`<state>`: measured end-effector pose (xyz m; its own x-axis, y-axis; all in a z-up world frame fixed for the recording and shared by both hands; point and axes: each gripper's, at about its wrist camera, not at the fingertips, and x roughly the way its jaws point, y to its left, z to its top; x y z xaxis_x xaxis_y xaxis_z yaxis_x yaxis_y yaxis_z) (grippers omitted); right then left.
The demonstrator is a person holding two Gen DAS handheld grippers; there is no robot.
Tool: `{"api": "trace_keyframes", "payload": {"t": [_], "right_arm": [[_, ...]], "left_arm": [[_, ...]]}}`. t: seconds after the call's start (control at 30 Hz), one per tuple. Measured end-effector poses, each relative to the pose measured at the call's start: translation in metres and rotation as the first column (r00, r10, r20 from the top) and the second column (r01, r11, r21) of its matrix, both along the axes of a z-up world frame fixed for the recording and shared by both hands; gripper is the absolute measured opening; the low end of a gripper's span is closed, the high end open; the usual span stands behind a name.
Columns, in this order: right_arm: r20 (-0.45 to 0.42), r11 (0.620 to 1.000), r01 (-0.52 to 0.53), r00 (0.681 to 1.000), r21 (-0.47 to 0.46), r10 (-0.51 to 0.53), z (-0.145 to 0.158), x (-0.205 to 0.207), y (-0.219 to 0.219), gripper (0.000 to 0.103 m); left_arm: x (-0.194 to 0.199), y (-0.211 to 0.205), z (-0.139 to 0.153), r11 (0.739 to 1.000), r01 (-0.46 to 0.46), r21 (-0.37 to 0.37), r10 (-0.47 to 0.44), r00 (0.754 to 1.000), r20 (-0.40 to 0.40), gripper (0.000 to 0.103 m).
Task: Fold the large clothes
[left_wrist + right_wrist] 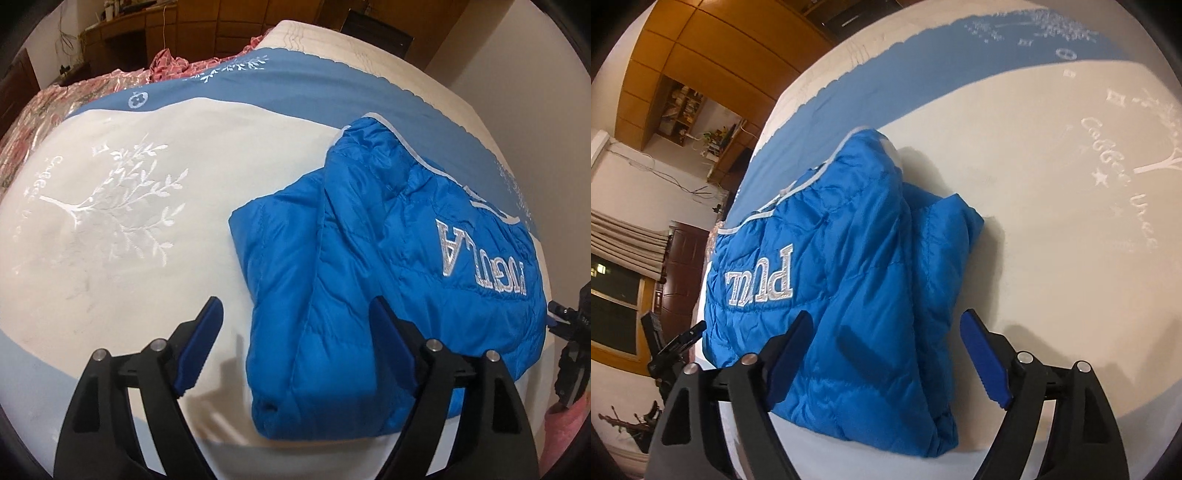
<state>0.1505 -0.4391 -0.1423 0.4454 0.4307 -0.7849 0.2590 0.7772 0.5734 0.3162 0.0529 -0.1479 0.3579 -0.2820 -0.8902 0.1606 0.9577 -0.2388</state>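
A folded blue padded jacket (388, 266) lies on the bed (155, 258), on its cream and blue cover. The left tool (295, 314) and the right tool (886, 321) both hang over the jacket's near edge, jaws spread wide, grasping nothing

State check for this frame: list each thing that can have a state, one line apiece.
blue puffer jacket: folded into a compact bundle, lying on the bed, lettering face up, not gripped.
left gripper: open, fingers apart, nothing held.
right gripper: open, above the jacket's near edge, nothing held.
bedspread: spread flat under the jacket.
pink floral quilt: crumpled at the bed's far side.
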Motion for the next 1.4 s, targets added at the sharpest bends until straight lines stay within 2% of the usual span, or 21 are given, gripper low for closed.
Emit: {"api": "trace_keyframes", "payload": {"t": [0.3,0.43,0.47,0.5,0.53,0.6,0.67,0.7,0.77,0.87,1.0,1.13,1.27,1.4], "right_arm": [[-0.033,0.995,-0.003,0.999,0.099,0.007,-0.033,0.019,-0.006,0.083],[-0.016,0.993,-0.025,1.0,0.113,0.027,-0.037,0.024,-0.002,0.085],[-0.013,0.993,-0.032,0.999,0.113,0.034,-0.037,0.026,0.0,0.084],[-0.01,0.994,-0.045,0.999,0.105,0.046,-0.037,0.029,0.003,0.083],[-0.009,0.994,-0.053,0.998,0.092,0.054,-0.036,0.029,0.005,0.077],[-0.004,0.995,-0.061,0.998,0.079,0.062,-0.033,0.029,0.008,0.062],[0.014,0.994,-0.066,0.998,0.092,0.065,-0.026,0.026,0.01,0.039],[0.02,0.994,-0.07,0.997,0.088,0.069,-0.024,0.024,0.01,0.035],[0.036,0.993,-0.069,0.997,0.094,0.066,-0.014,0.019,0.01,0.023],[0.072,0.991,-0.068,0.996,0.113,0.06,0.008,0.005,0.011,0.018],[0.131,0.989,-0.09,0.989,0.114,0.075,0.049,-0.019,0.019,0.017],[0.169,0.989,-0.121,0.98,0.087,0.105,0.087,-0.054,0.029,0.017],[0.172,0.986,-0.149,0.976,0.077,0.134,0.11,-0.096,0.042,0.017],[0.144,0.982,-0.17,0.977,0.084,0.156,0.118,-0.131,0.059,0.017]], "left_arm": [[0.028,0.004,-0.026,0.999,-0.002,-0.044,0.0,0.999,-0.051,0.093],[0.04,0.009,-0.038,0.991,-0.037,-0.132,0.024,0.995,-0.101,0.093],[0.042,0.008,-0.041,0.987,-0.039,-0.157,0.022,0.994,-0.111,0.09],[0.043,0.007,-0.042,0.981,-0.037,-0.191,0.014,0.993,-0.121,0.075],[0.044,0.005,-0.042,0.976,-0.034,-0.217,0.007,0.992,-0.126,0.068],[0.043,0.002,-0.038,0.968,-0.034,-0.249,0.004,0.993,-0.12,0.039],[0.039,-0.002,-0.031,0.969,-0.041,-0.246,0.014,0.994,-0.111,0.026],[0.035,-0.004,-0.025,0.97,-0.043,-0.237,0.021,0.995,-0.094,0.02],[0.027,-0.007,-0.013,0.974,-0.043,-0.224,0.029,0.998,-0.063,0.016],[0.012,-0.011,0.013,0.975,-0.026,-0.22,0.025,1.0,-0.01,0.014],[-0.019,-0.016,0.052,0.976,0.024,-0.215,-0.015,0.999,0.043,0.013],[-0.052,-0.01,0.082,0.969,0.055,-0.24,-0.043,0.997,0.057,0.013],[-0.097,0.01,0.104,0.964,0.073,-0.257,-0.058,0.996,0.066,0.013],[-0.138,0.032,0.113,0.963,0.068,-0.26,-0.055,0.997,0.056,0.014]]}}
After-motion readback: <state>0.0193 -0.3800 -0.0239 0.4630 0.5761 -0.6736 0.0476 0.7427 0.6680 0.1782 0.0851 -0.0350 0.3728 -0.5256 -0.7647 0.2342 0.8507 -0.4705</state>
